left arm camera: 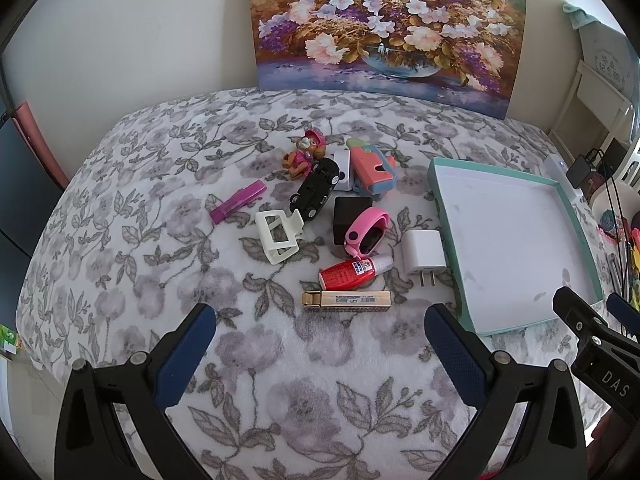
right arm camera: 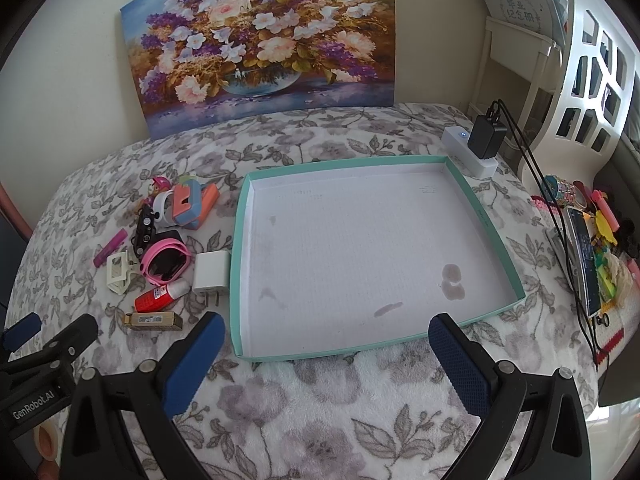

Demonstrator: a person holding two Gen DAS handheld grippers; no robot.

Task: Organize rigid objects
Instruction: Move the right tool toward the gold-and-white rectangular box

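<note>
A cluster of small items lies on the floral blanket: gold bar (left arm camera: 346, 300), red bottle (left arm camera: 352, 272), white charger (left arm camera: 423, 258), pink watch (left arm camera: 367, 233), black box (left arm camera: 352, 216), white clip (left arm camera: 277, 235), purple clip (left arm camera: 238, 201), black toy car (left arm camera: 318, 189), pup figure (left arm camera: 304, 153), pink-blue toy (left arm camera: 371, 172). A teal-rimmed white tray (right arm camera: 498, 242) sits empty to their right. My left gripper (left arm camera: 320, 332) is open above the blanket, just short of the gold bar. My right gripper (right arm camera: 326, 344) is open at the tray's near edge.
A flower painting (right arm camera: 260, 40) leans on the wall behind. A white power strip with a black adapter (right arm camera: 486, 138) and cables lies past the tray's far right corner. A phone (right arm camera: 586, 264) and colourful clutter line the right edge. White shelving (right arm camera: 592, 80) stands at right.
</note>
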